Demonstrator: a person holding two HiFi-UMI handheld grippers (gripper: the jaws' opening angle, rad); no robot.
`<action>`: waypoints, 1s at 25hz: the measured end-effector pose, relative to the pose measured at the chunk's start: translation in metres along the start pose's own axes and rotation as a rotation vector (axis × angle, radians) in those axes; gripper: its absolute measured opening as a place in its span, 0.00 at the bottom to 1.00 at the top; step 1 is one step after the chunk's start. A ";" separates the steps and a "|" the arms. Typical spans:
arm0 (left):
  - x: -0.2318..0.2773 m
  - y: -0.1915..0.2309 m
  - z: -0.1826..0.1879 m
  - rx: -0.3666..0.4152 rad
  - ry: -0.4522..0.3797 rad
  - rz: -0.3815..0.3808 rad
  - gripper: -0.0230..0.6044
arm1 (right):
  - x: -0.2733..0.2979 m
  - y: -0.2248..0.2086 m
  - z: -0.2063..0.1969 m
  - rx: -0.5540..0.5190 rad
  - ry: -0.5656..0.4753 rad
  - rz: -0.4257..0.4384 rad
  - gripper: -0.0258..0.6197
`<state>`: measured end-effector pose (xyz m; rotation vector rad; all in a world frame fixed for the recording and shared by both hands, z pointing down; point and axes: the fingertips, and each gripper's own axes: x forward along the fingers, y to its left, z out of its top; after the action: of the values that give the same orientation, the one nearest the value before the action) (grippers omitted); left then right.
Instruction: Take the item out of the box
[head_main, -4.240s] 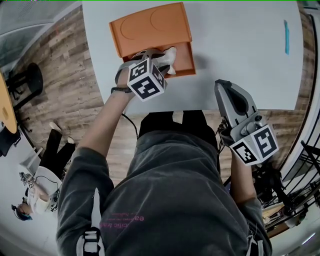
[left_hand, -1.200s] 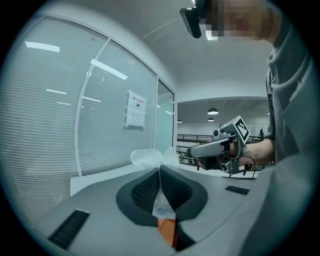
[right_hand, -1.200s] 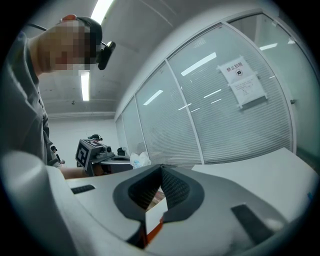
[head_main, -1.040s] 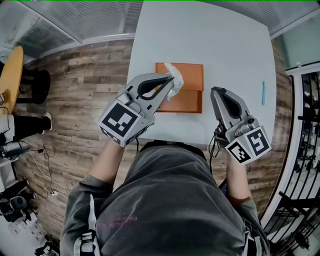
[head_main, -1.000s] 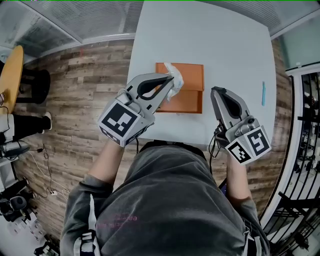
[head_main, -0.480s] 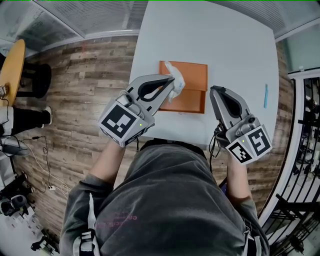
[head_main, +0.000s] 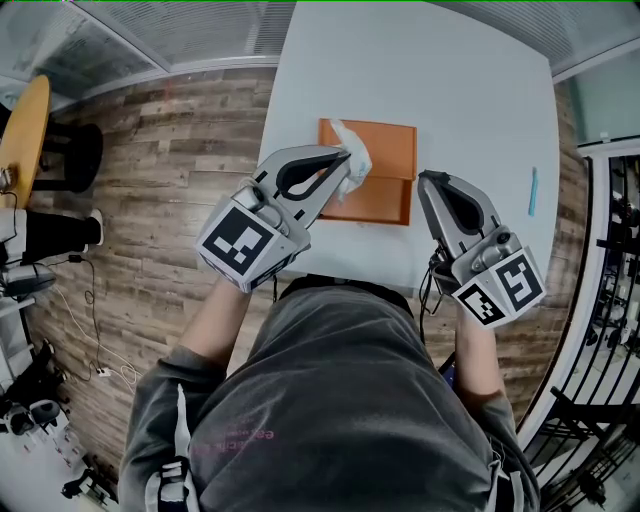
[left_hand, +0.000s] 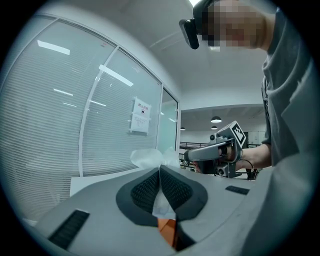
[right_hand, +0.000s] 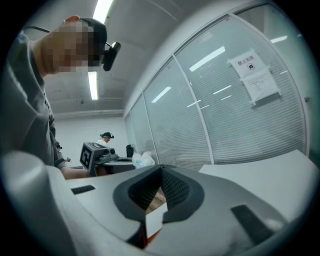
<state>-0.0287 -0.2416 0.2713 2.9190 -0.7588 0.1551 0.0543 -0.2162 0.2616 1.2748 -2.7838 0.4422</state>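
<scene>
An orange box (head_main: 385, 165) lies open on the white table (head_main: 450, 80). My left gripper (head_main: 342, 162) is raised well above the box's left end, shut on a white crumpled plastic item (head_main: 355, 163). In the left gripper view the item (left_hand: 149, 158) sticks out past the closed pads and also hangs down between them, with a bit of the orange box (left_hand: 167, 227) showing below. My right gripper (head_main: 429, 181) hovers near the box's right front corner, shut and empty. In its own view the right gripper (right_hand: 161, 170) has nothing between the pads, and the item (right_hand: 142, 160) shows at the left.
A thin blue strip (head_main: 532, 190) lies on the table at the right. The table's near edge runs just in front of the box. Wooden floor lies to the left, with a round yellow table (head_main: 20, 140) there and black railings at the right.
Since the earliest frame my left gripper has risen out of the box with the white item. Over the last second both grippers have stayed almost still.
</scene>
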 end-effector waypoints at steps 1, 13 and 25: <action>0.000 0.000 0.000 0.000 0.000 -0.001 0.06 | 0.000 0.000 0.000 0.000 0.000 0.002 0.04; 0.003 -0.002 0.001 -0.005 0.001 -0.008 0.06 | 0.000 0.001 0.000 -0.013 0.011 0.013 0.04; 0.007 -0.003 0.000 0.000 -0.003 -0.016 0.06 | 0.000 -0.003 -0.005 -0.014 0.013 0.009 0.04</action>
<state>-0.0215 -0.2424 0.2723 2.9256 -0.7359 0.1491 0.0565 -0.2170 0.2668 1.2532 -2.7779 0.4283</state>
